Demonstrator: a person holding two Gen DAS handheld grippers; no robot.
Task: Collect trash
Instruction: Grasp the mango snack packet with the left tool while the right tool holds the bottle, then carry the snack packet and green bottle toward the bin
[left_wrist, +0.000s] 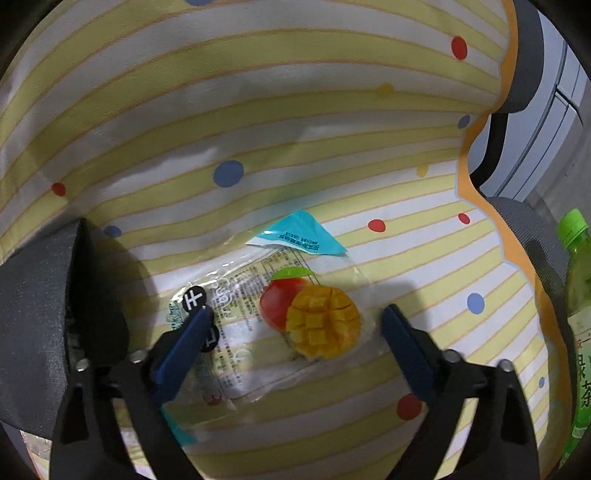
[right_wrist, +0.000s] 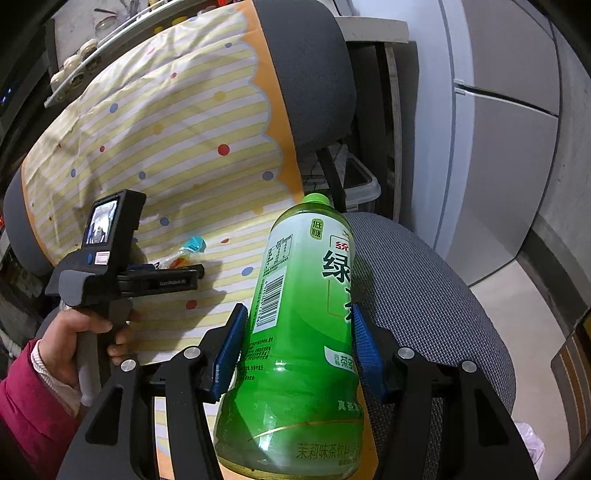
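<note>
A clear plastic snack wrapper (left_wrist: 280, 317) with a mango picture and a teal corner lies flat on a yellow striped, dotted cloth (left_wrist: 258, 129) over a chair. My left gripper (left_wrist: 295, 317) is open, its blue fingers on either side of the wrapper just above it. My right gripper (right_wrist: 299, 321) is shut on a green tea bottle (right_wrist: 303, 314), held by its middle with the cap pointing away. The left gripper (right_wrist: 162, 275) and the wrapper (right_wrist: 184, 254) also show in the right wrist view. The bottle (left_wrist: 578, 295) shows at the right edge of the left wrist view.
The cloth (right_wrist: 166, 147) drapes the chair's seat and back. The grey mesh seat (right_wrist: 424, 277) lies bare to the right, with the grey backrest (right_wrist: 306, 74) behind. A white bin (right_wrist: 354, 181) stands behind the chair. Grey cabinets (right_wrist: 509, 147) are at the right.
</note>
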